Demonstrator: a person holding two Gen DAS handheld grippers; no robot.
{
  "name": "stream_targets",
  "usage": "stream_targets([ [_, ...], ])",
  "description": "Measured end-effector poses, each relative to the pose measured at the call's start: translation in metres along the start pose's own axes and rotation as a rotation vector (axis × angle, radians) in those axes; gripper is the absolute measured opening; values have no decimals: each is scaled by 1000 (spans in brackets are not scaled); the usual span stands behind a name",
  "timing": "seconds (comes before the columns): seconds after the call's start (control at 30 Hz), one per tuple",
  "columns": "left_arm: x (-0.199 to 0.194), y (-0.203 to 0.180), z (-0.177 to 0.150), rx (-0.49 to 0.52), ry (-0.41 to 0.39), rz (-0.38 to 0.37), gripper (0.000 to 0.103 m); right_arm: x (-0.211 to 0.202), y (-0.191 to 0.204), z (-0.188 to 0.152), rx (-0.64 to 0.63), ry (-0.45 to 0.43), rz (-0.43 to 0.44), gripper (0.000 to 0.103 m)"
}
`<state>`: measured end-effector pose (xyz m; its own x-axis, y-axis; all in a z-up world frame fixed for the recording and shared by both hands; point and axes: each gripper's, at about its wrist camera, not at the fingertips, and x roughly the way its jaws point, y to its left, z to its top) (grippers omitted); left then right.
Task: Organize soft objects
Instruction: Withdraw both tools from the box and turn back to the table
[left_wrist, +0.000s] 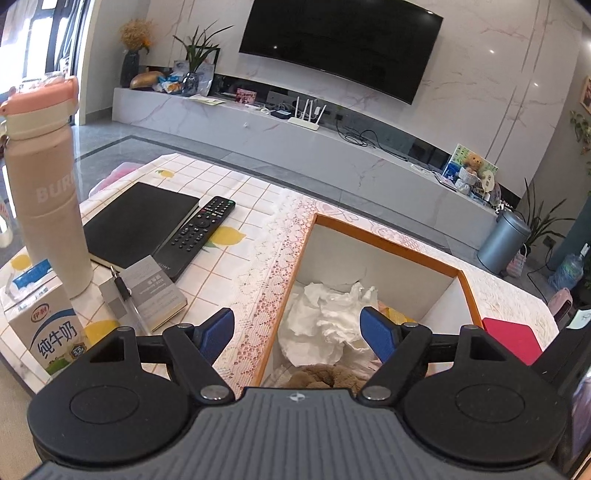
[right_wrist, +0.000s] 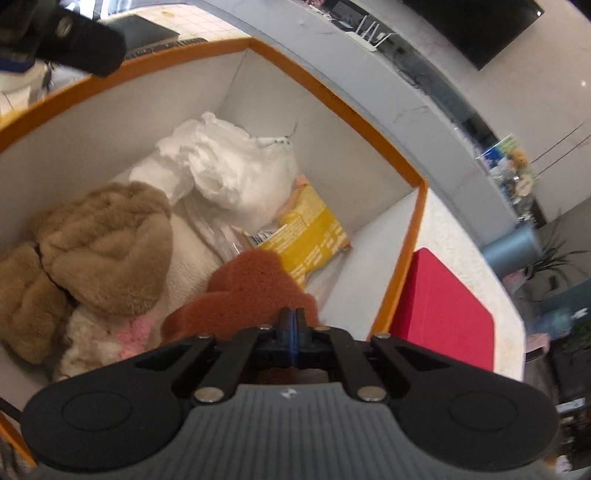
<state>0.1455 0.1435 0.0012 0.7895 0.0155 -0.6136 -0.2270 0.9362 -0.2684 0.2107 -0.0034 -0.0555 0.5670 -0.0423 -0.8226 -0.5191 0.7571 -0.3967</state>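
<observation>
Right claw pinching brown sponge, left-wrist view missing it

**Daylight Filled Room as Fisheye Lenses Bent Its Edges**

Bright daylight entered from the window at far left, where the panes blew out to near white. Glare streaked the glossy floor, and small highlights dotted the television and the marble wall. The left wrist view was sharp, though straight lines bowed toward the corners, which fell to black. The right wrist view was softer, smeared by motion blur at its right side, with the red pad oversaturated and soft shadow inside the box.
</observation>
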Motion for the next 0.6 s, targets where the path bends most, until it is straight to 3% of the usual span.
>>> stream_targets([
  [0.13, 0, 0, 0, -1, 2, 2, 91, 3, 7, -3, -37, -16, -24, 0],
  [0.37, -1, -2, 3, 14, 23, 27, 91, -8, 5, -2, 58, -91, -37, 4],
  [0.43, -6, -3, 4, 6, 18, 57, 91, -16, 5, -2, 86, -135, -34, 14],
  [0.47, -10, -3, 5, 2, 6, 55, 91, -20, 4, -1, 101, -151, -24, 32],
  [0.5, -15, -2, 7, 0, -8, 44, 91, -25, 4, -1, 107, -162, -13, 37],
  [0.6, -28, -3, 11, -5, -36, 25, 91, -40, 2, 0, 122, -202, 5, 38],
])
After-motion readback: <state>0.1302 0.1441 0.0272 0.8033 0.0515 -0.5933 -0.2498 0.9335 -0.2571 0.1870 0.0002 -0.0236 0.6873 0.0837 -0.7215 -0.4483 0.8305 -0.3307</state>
